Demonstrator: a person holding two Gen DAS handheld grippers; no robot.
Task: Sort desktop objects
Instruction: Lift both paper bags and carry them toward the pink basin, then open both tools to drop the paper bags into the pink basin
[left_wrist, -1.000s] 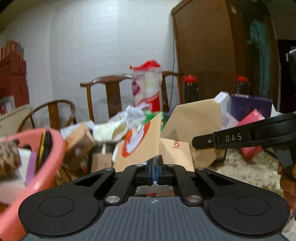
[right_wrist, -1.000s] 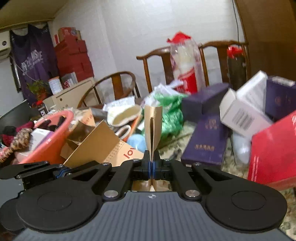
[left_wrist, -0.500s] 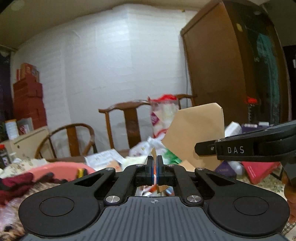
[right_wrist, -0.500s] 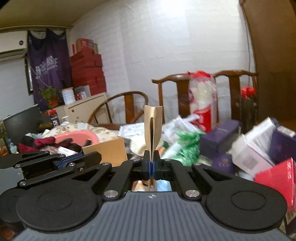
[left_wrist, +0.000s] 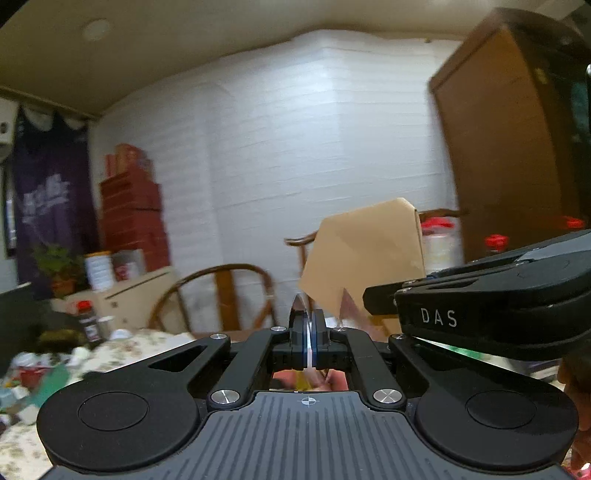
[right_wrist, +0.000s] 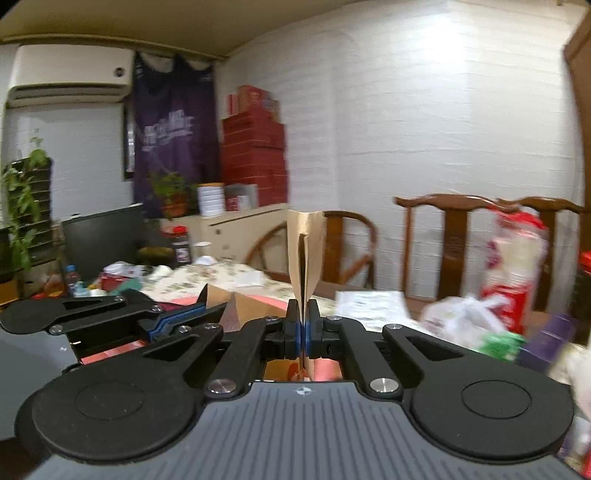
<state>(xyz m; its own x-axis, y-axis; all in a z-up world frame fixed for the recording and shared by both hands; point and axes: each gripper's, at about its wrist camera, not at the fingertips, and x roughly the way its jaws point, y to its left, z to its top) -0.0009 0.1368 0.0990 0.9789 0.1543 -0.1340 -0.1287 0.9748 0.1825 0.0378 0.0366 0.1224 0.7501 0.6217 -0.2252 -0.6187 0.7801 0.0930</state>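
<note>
Both grippers hold one flattened brown cardboard box. My left gripper is shut on a thin edge of it, and the tan cardboard rises up to its right. My right gripper is shut on another flap, seen edge-on as a folded tan strip standing upright between the pads. The right gripper's body crosses the right of the left wrist view; the left gripper shows low left in the right wrist view. The box is lifted above the cluttered table.
A pink basin sits below, behind the cardboard. Wooden chairs stand at the far table edge. A red-and-white bag, white plastic bags and purple boxes crowd the right. Bottles and clutter lie left.
Both grippers have risen and swung left with the cardboard; the table clutter dropped low in view and the pink basin now lies under the box.
</note>
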